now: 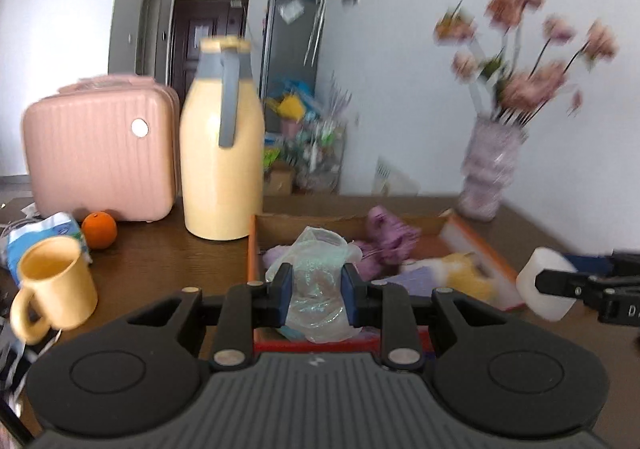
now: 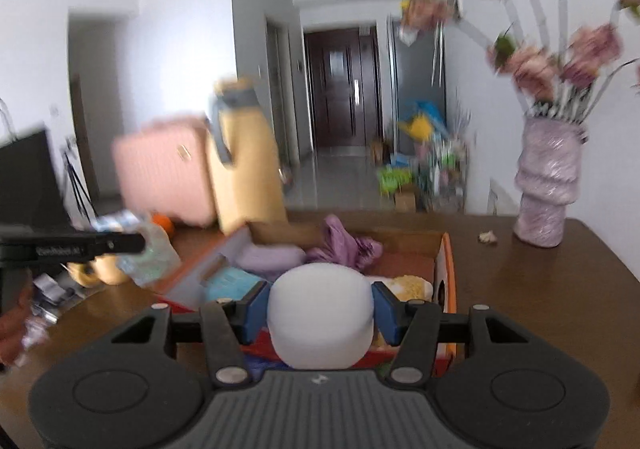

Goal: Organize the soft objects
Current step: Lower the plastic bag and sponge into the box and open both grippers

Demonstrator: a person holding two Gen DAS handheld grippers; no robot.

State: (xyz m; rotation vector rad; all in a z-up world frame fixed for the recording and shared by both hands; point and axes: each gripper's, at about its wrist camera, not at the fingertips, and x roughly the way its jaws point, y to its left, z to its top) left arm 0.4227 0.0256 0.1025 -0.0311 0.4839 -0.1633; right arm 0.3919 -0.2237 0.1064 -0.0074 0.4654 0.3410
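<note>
My left gripper (image 1: pixel 316 287) squeezes a crinkly clear plastic bag (image 1: pixel 318 289) between its two blue pads. My right gripper (image 2: pixel 320 309) is closed tight on a soft white foam block (image 2: pixel 320 315). Both are held over the near end of the cardboard box (image 2: pixel 448 273). Inside the box lie a purple cloth (image 2: pixel 344 241) and a fluffy yellow thing (image 2: pixel 412 285). Behind the box stand a yellow jug (image 1: pixel 222 153) and a pink case (image 1: pixel 100 153). A vase of flowers (image 2: pixel 548 185) stands far on the table (image 2: pixel 540 289).
</note>
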